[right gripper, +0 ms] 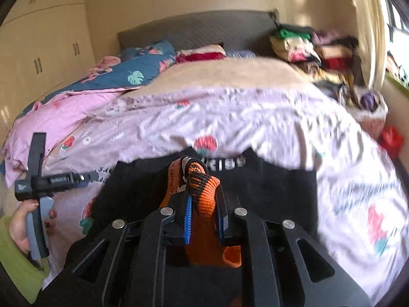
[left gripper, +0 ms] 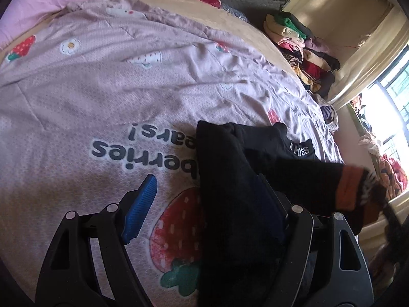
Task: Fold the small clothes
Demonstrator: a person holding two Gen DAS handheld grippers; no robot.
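- Pinching the orange ribbed cuff (right gripper: 205,199), the right tool (right gripper: 204,220) is clamped on it above the bed (right gripper: 230,117).
- The left tool (left gripper: 204,204) stands wide, black cloth draped over one finger.
- The black garment (left gripper: 230,179) lies on the quilt (left gripper: 102,97); it looks soft, light and floppy, and is best held at cuffs or hems.
- Quilt print reads "berries"; the garment's white lettering is unclear.

Black garment (left gripper: 230,179) hides one left jaw pad; the clothes pile (right gripper: 314,48) is blurred.
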